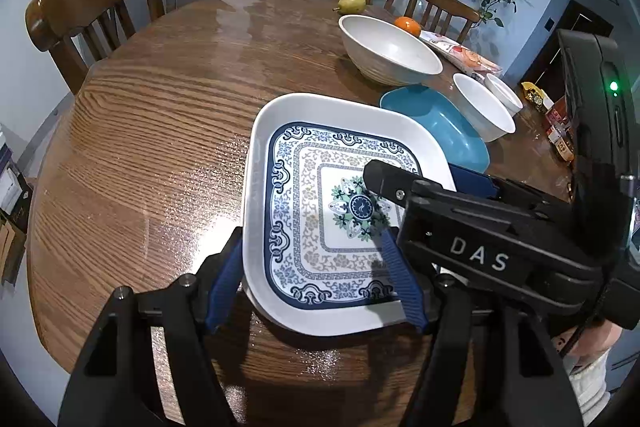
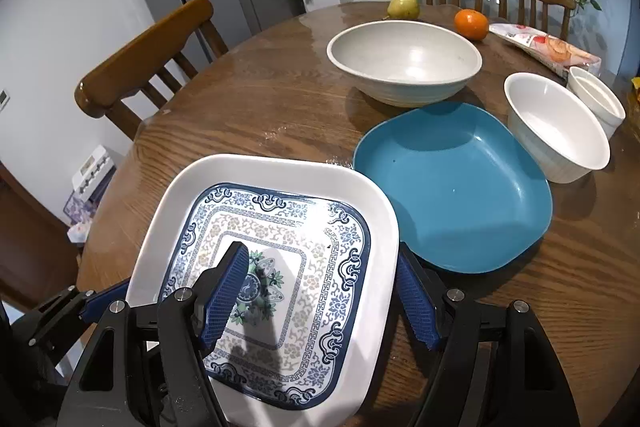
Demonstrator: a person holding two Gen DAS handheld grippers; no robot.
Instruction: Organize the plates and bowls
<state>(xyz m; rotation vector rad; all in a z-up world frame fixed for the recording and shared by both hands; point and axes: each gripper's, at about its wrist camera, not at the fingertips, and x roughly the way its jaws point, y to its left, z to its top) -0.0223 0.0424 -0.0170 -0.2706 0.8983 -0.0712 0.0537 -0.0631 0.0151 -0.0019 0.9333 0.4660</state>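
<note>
Patterned plate [image 2: 280,247] edges sit between open fingers of both tools [image 1: 316,275] [image 2: 324,299].

Left black two-finger gripper with blue ribbed pads [image 1: 316,279] sitting low, jaws spread wide. Right black two-finger gripper with blue ribbed pads [image 2: 320,301] likewise spread wide, reaching in from the right, crossing in front of the left one.
</note>
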